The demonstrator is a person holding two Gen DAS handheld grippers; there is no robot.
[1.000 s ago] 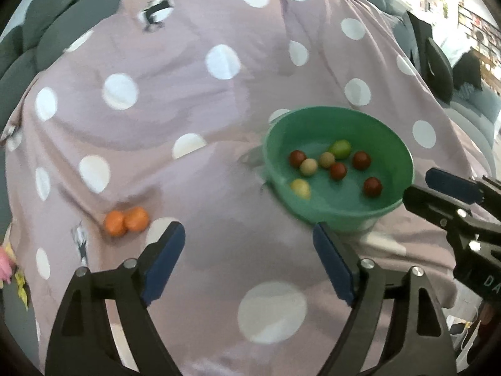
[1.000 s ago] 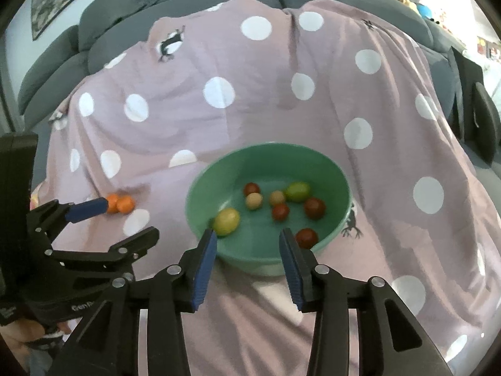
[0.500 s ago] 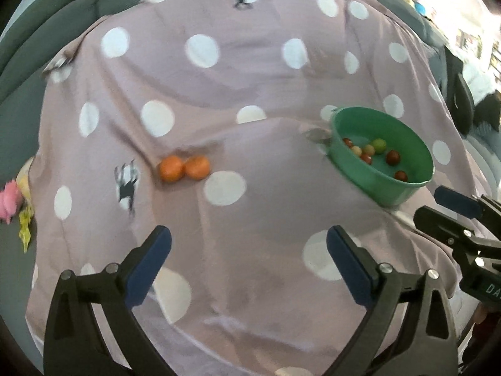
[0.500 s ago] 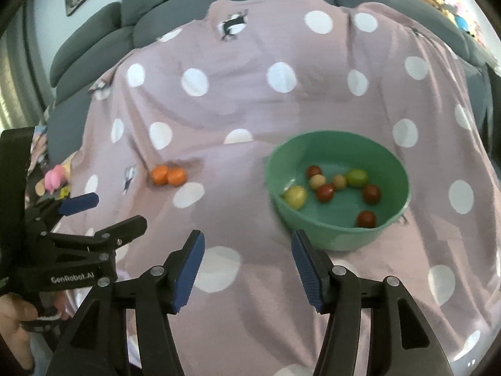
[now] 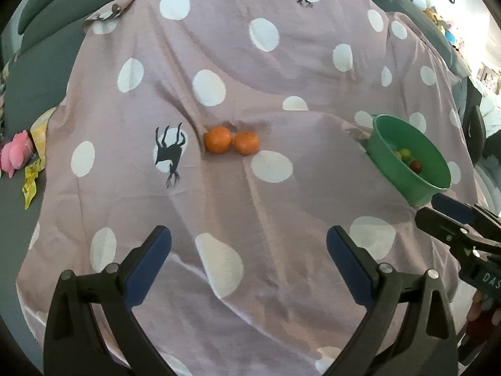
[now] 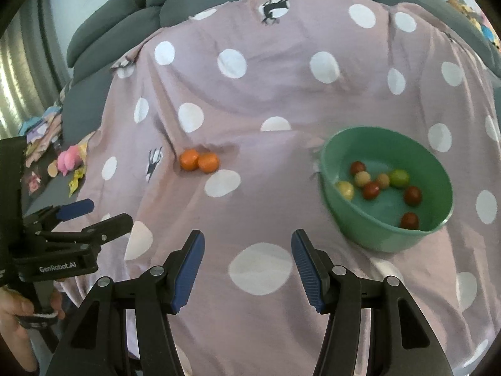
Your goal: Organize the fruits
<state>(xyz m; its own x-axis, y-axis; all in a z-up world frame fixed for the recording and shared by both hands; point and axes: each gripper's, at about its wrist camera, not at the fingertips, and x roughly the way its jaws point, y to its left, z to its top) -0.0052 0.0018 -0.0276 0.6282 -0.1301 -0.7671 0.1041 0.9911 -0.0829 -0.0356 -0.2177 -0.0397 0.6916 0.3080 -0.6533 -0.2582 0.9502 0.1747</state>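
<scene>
1. Midway across the spotted cloth (image 5: pixel 250 213), two oranges (image 5: pixel 231 139) lie touching in a fold: likely light, firm, round and prone to roll, best pinched across the middle.
2. Well right, the green bowl (image 6: pixel 360 219) holds small red, yellow and green fruits.
3. Left gripper (image 5: pixel 249 249) and right gripper (image 6: pixel 247 257) hover with jaws apart, empty.

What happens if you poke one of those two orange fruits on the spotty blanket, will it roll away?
Probably a little. The two oranges are round, so a push could roll them. They sit touching in a dip of the soft blanket, which likely stops them soon. The open left gripper should grip gently; the peel looks smooth.
</scene>
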